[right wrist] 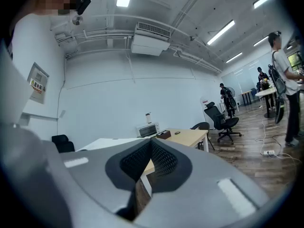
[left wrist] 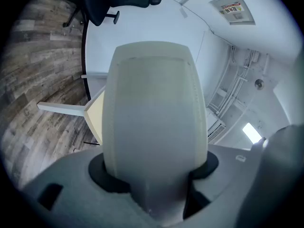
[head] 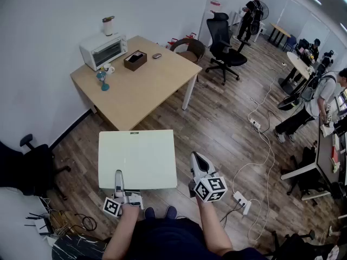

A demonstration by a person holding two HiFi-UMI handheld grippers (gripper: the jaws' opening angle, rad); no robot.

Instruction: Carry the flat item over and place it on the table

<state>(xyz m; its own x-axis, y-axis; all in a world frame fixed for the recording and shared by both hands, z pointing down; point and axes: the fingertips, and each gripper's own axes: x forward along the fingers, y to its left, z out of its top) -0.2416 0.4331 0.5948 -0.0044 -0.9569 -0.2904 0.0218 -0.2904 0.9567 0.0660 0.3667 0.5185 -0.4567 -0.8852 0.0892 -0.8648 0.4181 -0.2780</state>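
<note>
Straight ahead of the jaws, beyond the board (head: 138,156), lies the table (head: 142,88). My left gripper (head: 118,176) clamps the board's near edge; the right gripper (head: 196,159) rides alongside, closed on nothing.

table (head: 146,93) | on top: toaster oven (head: 103,50), brown box (head: 135,60), mug (head: 109,68)

A pale flat board (head: 138,158) hangs level above the wooden floor (head: 227,118), short of the wooden table (head: 146,91). The left gripper (head: 118,175) clamps the board's near edge by its left corner; the right gripper (head: 196,158) sits just beside its near right corner. On the tabletop, a toaster oven (head: 103,50) with a cup (head: 108,25) on top stands at the far left corner. A mug (head: 109,68) and a small blue ornament (head: 102,80) stand near the left edge, with a dark box (head: 135,60) and a mouse (head: 156,55) towards the far edge.
</note>
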